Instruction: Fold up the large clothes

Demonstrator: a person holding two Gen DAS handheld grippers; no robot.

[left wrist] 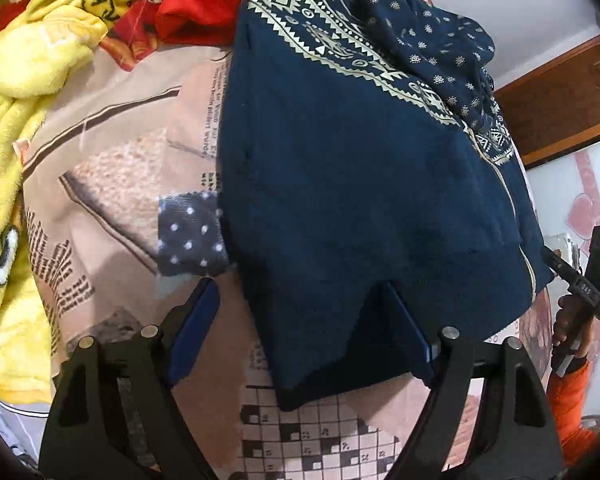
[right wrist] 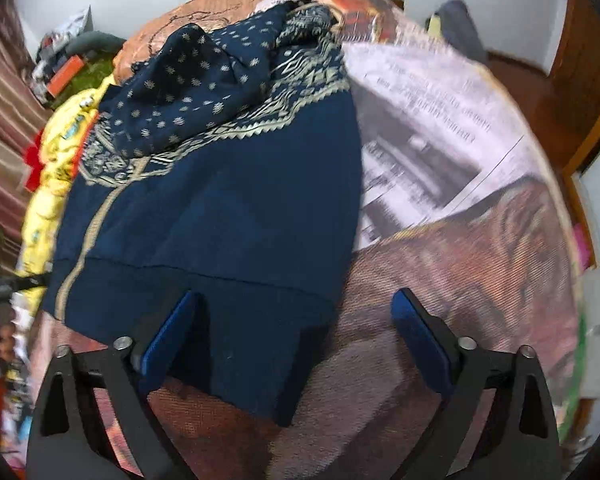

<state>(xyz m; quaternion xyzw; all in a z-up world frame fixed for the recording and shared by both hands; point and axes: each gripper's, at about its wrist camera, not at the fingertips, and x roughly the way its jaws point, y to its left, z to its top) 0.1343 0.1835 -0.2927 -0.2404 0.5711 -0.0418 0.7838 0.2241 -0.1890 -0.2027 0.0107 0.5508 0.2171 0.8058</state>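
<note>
Lengthwise, navy garment (left wrist: 340,184) points hem toward both grippers (left wrist: 300,312) (right wrist: 300,320), fingers apart.

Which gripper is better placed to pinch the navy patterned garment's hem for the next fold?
Probably either, slightly the right. The right gripper is open with the navy patterned garment's hem corner between its fingers. The left gripper is also open, but one blue finger overlaps the cloth.

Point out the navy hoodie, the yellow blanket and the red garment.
navy hoodie (left wrist: 340,200): left wrist view, plain body panel.
yellow blanket (left wrist: 24,92): left wrist view, crumpled folds.
red garment (left wrist: 200,4): left wrist view, bunched middle.
</note>
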